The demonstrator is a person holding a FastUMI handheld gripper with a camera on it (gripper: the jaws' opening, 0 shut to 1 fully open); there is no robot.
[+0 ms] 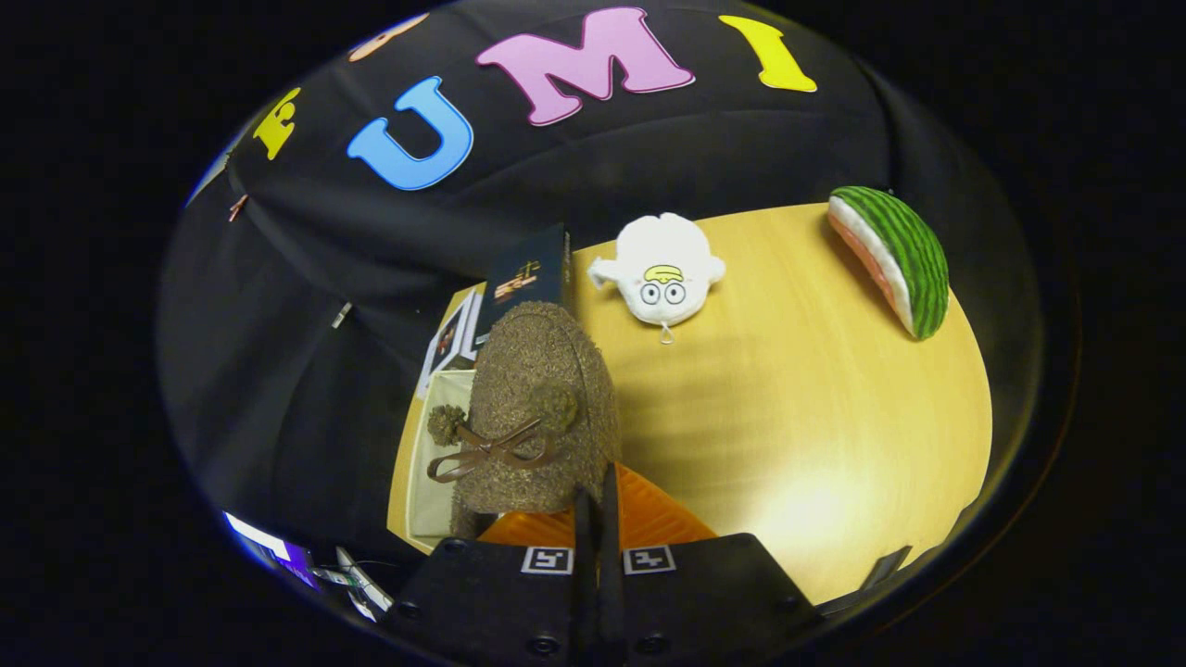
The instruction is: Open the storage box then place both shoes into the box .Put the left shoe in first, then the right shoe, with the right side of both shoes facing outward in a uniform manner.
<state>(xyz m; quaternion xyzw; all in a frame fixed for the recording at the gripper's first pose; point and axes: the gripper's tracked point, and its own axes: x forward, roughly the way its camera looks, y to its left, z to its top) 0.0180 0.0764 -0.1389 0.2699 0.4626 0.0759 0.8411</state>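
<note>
A brown fuzzy shoe [542, 389] with a brown bow and two pom-poms hangs just ahead of my fingers, toe pointing away from me. My gripper [598, 500] is shut on the shoe's near rim, its two fingers almost touching. Under and left of the shoe is the storage box [428, 482], whose pale inside wall shows at the table's left edge. Its dark lid [528, 269] stands raised beyond the shoe. The shoe hides most of the box's inside.
On the wooden table [815, 417], a white plush toy [662, 270] lies beyond the shoe to the right. A watermelon-slice plush [894, 259] sits at the far right. The box sits close to the black cloth wall on the left.
</note>
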